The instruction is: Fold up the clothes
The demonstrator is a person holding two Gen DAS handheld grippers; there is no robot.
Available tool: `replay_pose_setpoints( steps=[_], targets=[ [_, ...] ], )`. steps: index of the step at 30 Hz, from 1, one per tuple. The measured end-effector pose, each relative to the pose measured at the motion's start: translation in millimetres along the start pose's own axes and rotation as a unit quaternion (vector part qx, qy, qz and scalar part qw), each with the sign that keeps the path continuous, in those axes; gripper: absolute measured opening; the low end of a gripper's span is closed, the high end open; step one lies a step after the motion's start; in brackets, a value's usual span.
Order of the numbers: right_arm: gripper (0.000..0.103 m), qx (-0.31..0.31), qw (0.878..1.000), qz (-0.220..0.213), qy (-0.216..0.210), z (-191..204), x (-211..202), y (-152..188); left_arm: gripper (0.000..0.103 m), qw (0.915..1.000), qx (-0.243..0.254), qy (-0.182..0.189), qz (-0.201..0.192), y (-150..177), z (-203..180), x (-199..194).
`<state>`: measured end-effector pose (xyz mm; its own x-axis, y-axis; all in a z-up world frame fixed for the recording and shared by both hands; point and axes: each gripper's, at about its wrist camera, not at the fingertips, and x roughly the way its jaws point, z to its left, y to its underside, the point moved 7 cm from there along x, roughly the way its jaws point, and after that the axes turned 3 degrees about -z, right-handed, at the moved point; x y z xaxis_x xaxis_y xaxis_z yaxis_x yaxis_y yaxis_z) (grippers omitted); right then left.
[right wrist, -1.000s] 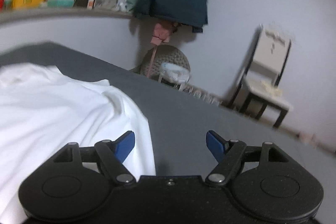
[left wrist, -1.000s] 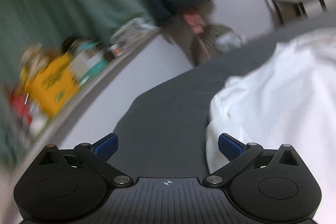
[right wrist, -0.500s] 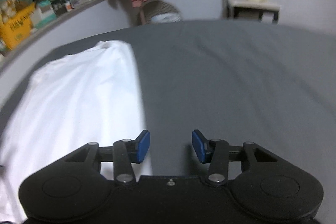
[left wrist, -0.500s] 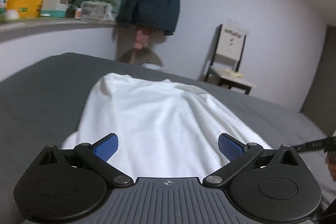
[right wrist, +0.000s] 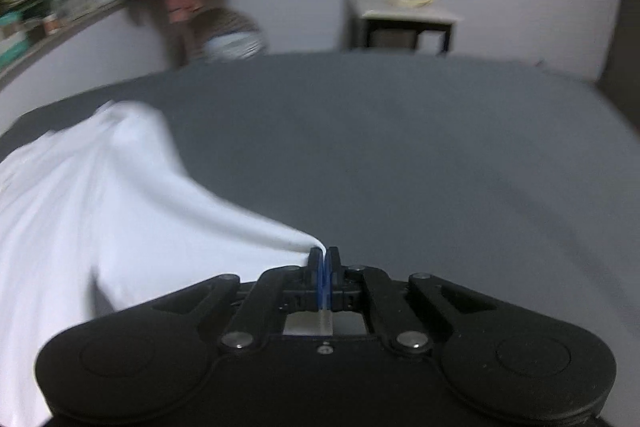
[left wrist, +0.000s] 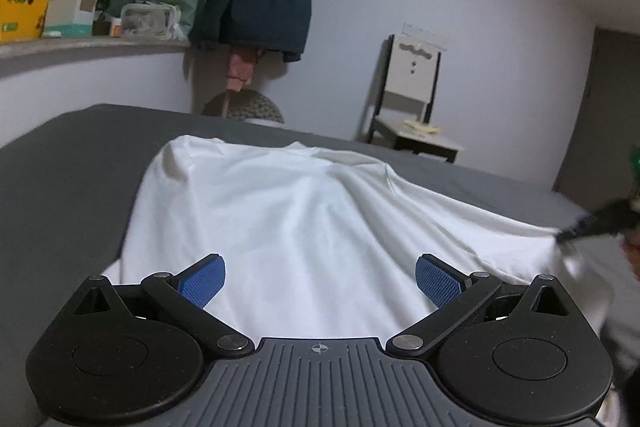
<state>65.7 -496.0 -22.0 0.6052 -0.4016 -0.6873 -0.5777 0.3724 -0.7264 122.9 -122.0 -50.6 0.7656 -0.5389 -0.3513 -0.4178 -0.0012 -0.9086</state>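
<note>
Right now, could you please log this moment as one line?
left gripper open over white shirt | right gripper shut on shirt edge | grey bed

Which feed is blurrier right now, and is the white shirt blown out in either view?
Right wrist view: motion-smeared, worst on the white shirt and the shelf at left; the right gripper, shut on the shirt's edge, stays sharp. Left wrist view: mostly crisp, the open left gripper clear, blur only at the far right edge. Shirt is bright in both, but its folds remain readable.
</note>
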Motion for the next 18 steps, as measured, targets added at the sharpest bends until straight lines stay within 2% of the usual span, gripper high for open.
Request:
replay_pose_setpoints(
  steps=[3, 6, 8, 10, 11, 15, 18],
  targets=[
    [0.002, 0.005, 0.999, -0.012, 0.053, -28.4, 20.5, -34.1, 0.103, 0.9999, 0.002, 0.009, 0.007, -1.2, -2.8, 3.4],
    [0.004, 0.038, 0.997, 0.038, 0.054, -43.5, 55.9, -35.3, 0.103, 0.9995, 0.02, 0.006, 0.022, 6.0, -5.2, 9.3],
    [0.01, 0.061, 0.996, 0.055, 0.038, -47.1, 64.4, -29.3, 0.103, 0.9992, 0.029, 0.004, 0.028, 9.1, -6.0, 10.1],
    [0.029, 0.091, 0.995, 0.046, 0.02, -48.4, 54.0, -24.4, 0.103, 0.9991, 0.028, 0.005, 0.03, 9.6, -6.0, 9.7],
    [0.032, 0.106, 0.994, 0.037, 0.007, -48.9, 44.4, -20.6, 0.103, 0.9992, 0.026, 0.005, 0.03, 9.5, -5.9, 9.4],
    [0.034, 0.146, 0.988, 0.038, -0.035, -55.9, 7.7, 5.7, 0.103, 0.9994, 0.016, 0.01, 0.03, 8.9, -6.6, 8.1],
    [0.034, 0.181, 0.981, 0.047, -0.058, -58.3, -1.5, 18.0, 0.103, 0.9994, 0.012, 0.011, 0.03, 10.2, -8.5, 7.2]
  ],
)
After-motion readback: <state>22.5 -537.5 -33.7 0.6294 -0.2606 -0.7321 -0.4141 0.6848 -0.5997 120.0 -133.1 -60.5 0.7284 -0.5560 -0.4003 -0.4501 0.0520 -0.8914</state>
